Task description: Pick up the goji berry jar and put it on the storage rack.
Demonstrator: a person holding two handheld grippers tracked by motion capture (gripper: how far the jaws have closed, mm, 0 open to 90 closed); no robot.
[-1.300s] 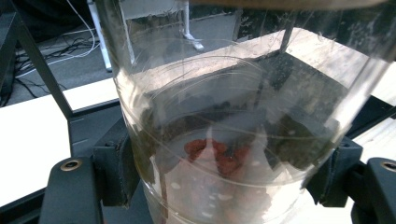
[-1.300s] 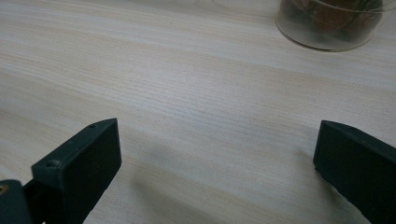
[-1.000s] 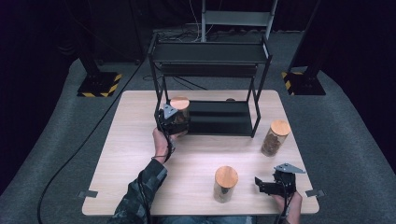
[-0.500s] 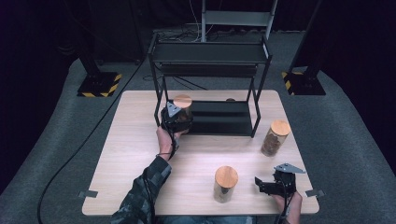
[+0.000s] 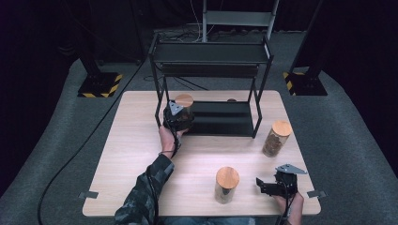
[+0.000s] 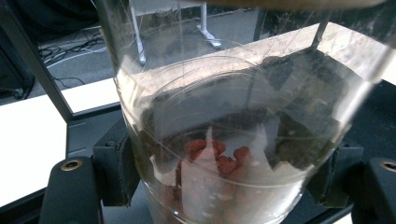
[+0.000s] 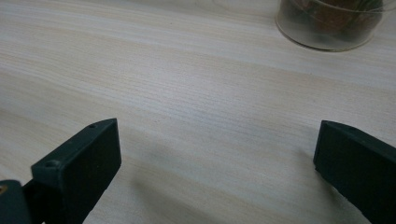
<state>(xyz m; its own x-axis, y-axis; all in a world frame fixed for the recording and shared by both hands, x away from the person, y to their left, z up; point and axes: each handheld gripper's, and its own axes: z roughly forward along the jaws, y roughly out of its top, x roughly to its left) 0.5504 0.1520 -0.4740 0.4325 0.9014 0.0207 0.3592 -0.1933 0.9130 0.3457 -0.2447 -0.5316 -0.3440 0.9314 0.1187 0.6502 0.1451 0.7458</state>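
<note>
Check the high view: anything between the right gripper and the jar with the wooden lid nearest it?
Nothing: in the high view, bare table separates the right gripper from the jar. Its jaws are open.

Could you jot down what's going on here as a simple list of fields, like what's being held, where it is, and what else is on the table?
held: glass jar with a wooden lid, reddish bits at its bottom
held by: left tool, jaws shut on the jar's sides
place: at the left end of the black rack's bottom shelf
right tool: jaws open, nothing between them, low over the table's near right corner
other jars: one at near centre, one at right, both lidded and upright
</note>
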